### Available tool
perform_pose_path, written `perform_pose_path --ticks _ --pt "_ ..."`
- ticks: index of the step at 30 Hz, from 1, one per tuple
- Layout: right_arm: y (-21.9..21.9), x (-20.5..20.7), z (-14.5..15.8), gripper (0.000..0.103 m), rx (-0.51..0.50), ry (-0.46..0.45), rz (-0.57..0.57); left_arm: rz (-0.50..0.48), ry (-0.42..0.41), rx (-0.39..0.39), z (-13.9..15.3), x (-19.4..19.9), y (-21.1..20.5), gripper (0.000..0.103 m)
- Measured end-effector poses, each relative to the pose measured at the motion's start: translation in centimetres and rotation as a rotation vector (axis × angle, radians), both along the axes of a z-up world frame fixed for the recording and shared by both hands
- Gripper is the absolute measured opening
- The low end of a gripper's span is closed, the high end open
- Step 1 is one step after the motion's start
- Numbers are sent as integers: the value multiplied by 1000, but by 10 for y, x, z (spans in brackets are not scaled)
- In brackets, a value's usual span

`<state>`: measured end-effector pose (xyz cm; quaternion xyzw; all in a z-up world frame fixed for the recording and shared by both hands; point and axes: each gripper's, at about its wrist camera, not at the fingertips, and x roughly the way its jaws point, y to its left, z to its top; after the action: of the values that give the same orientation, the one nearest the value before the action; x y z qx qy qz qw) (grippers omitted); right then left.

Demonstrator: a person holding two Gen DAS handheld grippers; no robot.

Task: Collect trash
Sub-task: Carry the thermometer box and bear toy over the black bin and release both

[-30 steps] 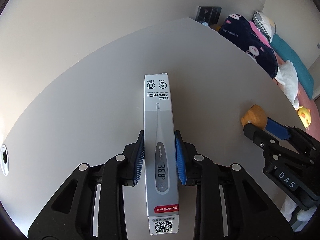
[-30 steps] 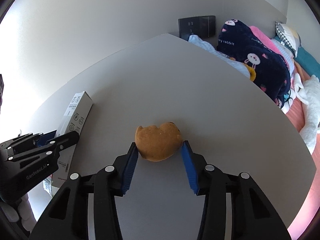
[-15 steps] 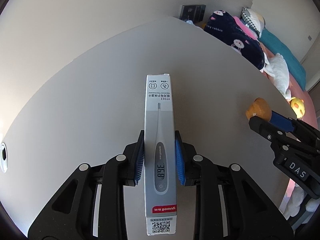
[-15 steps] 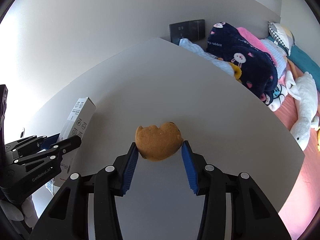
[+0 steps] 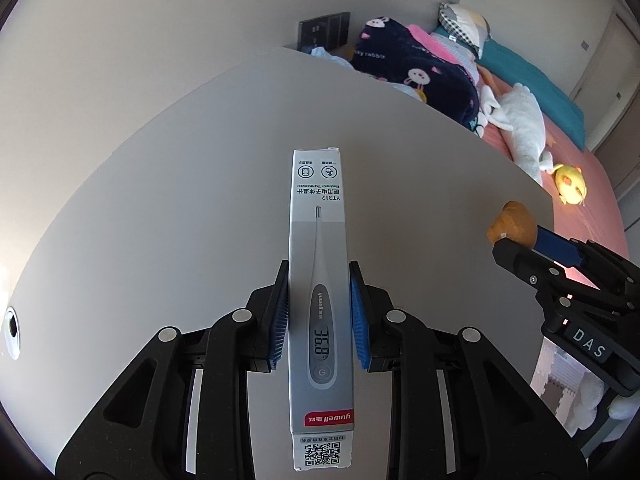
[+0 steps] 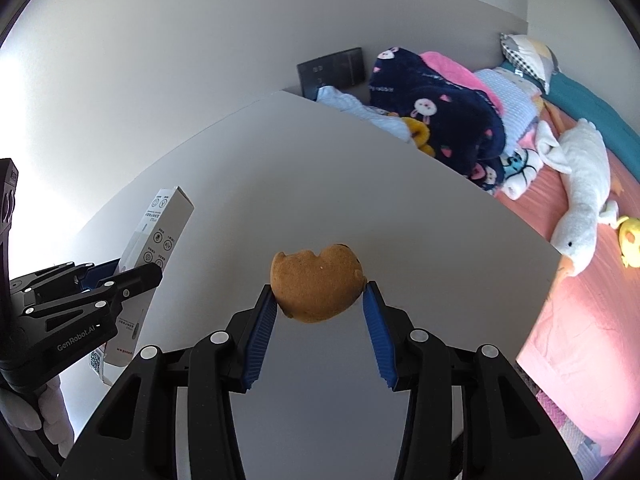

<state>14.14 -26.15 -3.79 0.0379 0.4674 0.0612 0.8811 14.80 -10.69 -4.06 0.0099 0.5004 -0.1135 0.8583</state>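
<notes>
Left gripper (image 5: 319, 320): clamping the thermometer box (image 5: 320, 280) across its narrow sides, above the table (image 5: 160, 208). Right gripper (image 6: 320, 322): pinching a brown bread-like scrap (image 6: 316, 286) at the fingertips. No bin showing. Advice: carrying both level, keeping the shallow hold on the scrap firm until over a bin.

Thermometer box (image 5: 321, 304): "yuwell", "YT312", "Electronic Thermometer", display "36.8", QR code. Right gripper (image 5: 516, 236): "DAS". Left gripper (image 6: 136, 276): "GenRobot.AI". Navy blanket (image 5: 416, 68): "rabbit".

Grey thermometer box (image 5: 320, 300), brown bread piece (image 6: 316, 288), both aloft
</notes>
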Motion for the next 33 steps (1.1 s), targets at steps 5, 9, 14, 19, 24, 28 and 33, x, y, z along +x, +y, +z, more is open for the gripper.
perform_pose_path --ticks 5,9,14,19,24,28,33 --pt "-19 -15 5 46 5 -11 -50 -58 -4 4 3 -5 -22 27" --pt "-35 -27 8 46 9 -17 -85 -97 -6 6 6 -11 -38 27" --pt "-50 -43 12 46 16 -29 -118 -140 -13 12 10 -19 -55 27" --pt "-62 -58 17 46 16 -39 -152 -176 -18 9 13 -27 -69 27" --pt "-75 -74 21 46 12 -47 -188 -216 -20 8 16 -36 -86 27" --pt "-86 -86 23 46 9 -50 -219 -248 -20 7 17 -43 -99 27" --pt "-100 -104 25 46 6 -55 -263 -298 -20 9 18 -50 -117 27"
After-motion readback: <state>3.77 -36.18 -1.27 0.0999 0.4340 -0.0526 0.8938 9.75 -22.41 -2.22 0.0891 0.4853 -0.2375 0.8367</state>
